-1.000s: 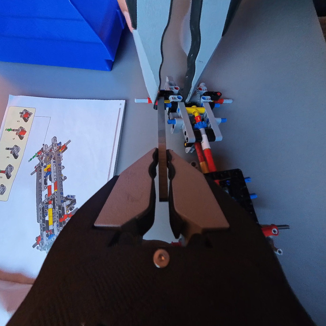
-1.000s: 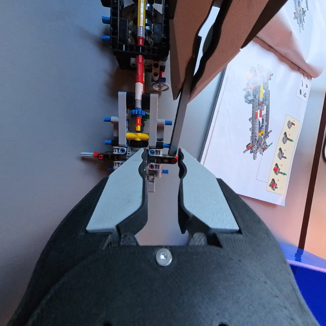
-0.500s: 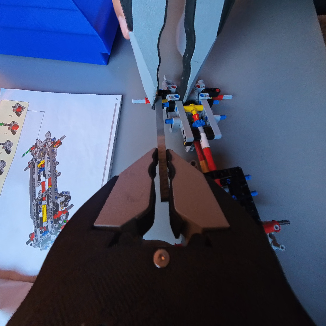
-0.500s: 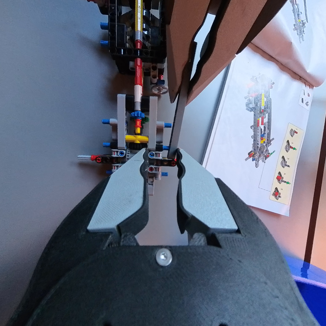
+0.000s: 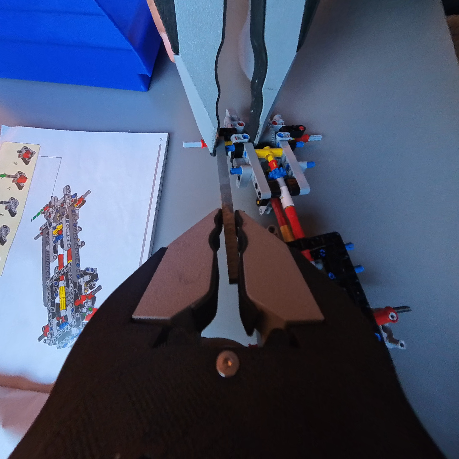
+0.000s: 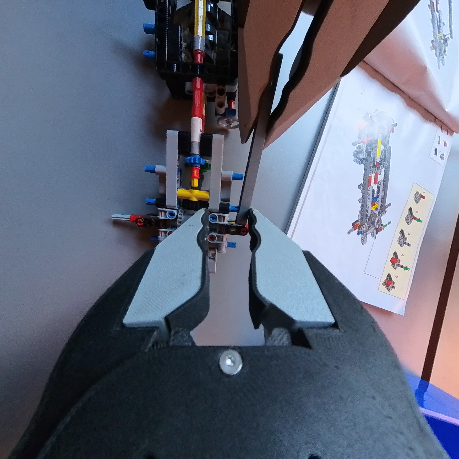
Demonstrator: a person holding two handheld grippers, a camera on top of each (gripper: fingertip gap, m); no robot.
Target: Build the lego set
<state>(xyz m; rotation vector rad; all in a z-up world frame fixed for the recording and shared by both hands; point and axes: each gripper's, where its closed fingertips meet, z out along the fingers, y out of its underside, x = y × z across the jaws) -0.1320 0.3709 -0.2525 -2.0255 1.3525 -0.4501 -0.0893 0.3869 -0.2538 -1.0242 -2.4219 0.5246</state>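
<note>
Grey beam (image 5: 224,178), long and flat, ran between your two grippers just above the grey table (image 5: 372,99). Your left gripper (image 5: 228,216) had its brown fingers (image 5: 188,260) closed together on the near end of that beam, the dark pads pressing both of its sides. The far end of the beam reached the side of the brick-built chassis model (image 5: 268,159), where blue pins stuck out toward it.

Your right gripper (image 6: 227,218) came in from the opposite side with its grey fingers (image 6: 173,268) set apart. Between them lay the end of the model: a black cross-piece with red pins and a grey connector, and the tip of the beam beside the right-hand finger. That finger looked to be against the beam's tip, and the other finger sat by the grey connector, but whether both pads pressed cannot be told.

The model lay flat on the table, stretching from the light grey frame with a yellow cross-piece and blue gear, along a red and white axle (image 6: 197,104), to a black frame (image 6: 173,49). An open instruction booklet (image 5: 104,198) lay just beside the beam, showing a drawing of the model. A blue bin (image 5: 74,42) stood behind the booklet.
</note>
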